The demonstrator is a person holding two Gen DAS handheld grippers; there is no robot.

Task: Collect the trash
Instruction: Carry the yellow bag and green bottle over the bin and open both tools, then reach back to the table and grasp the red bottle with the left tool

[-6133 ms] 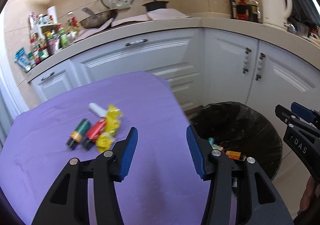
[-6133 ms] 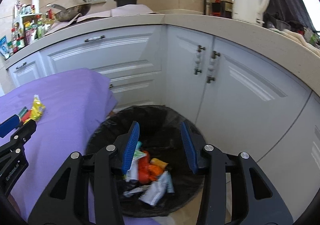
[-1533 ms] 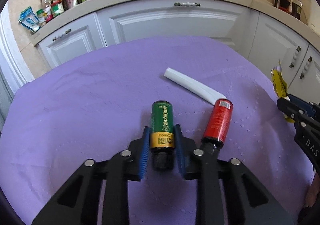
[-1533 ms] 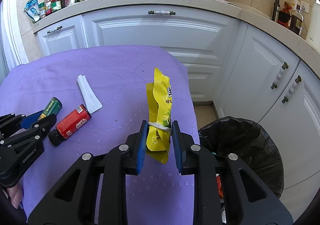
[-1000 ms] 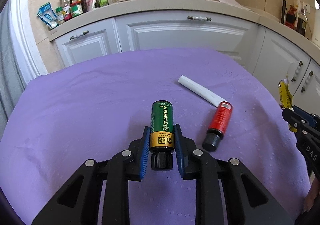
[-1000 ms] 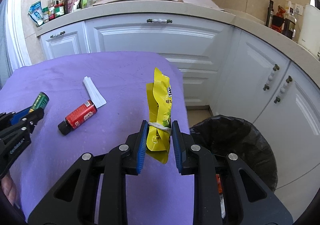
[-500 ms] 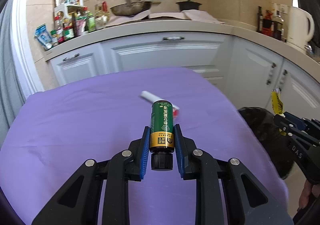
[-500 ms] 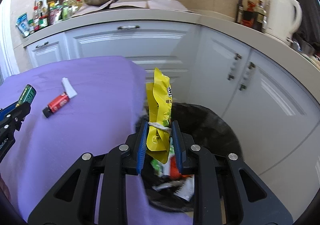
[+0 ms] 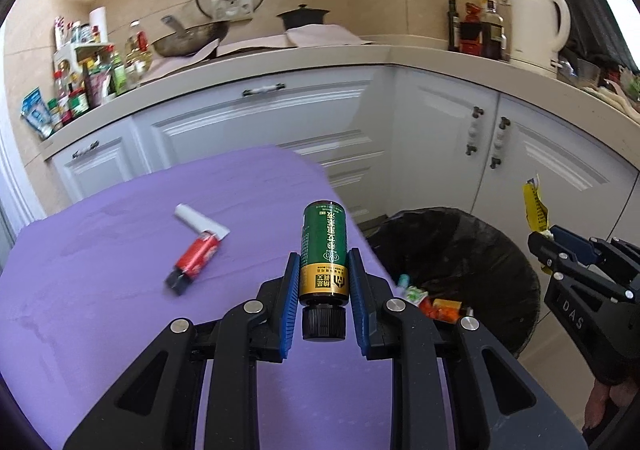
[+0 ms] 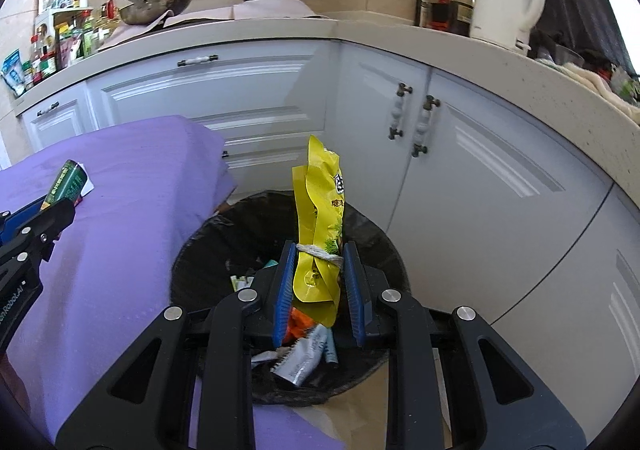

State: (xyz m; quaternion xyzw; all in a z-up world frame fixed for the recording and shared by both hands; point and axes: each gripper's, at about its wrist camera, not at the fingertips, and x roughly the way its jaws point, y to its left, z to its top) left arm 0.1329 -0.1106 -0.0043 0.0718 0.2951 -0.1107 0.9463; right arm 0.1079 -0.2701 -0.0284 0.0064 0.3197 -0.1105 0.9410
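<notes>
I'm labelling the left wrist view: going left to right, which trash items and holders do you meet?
Red bottle on the purple cloth → green bottle in the left claw → black bin → yellow wrapper in the right claw.

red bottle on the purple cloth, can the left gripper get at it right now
Probably not yet: the left gripper is shut on the green bottle, so its jaws are full. The red bottle lies uncovered on the purple cloth beside a white tube.

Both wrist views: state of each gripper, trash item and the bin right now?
left gripper: shut on green bottle
right gripper: shut on yellow wrapper, over bin
red bottle: lying on purple cloth
white tube: lying by red bottle
trash bin: open, holding trash
</notes>
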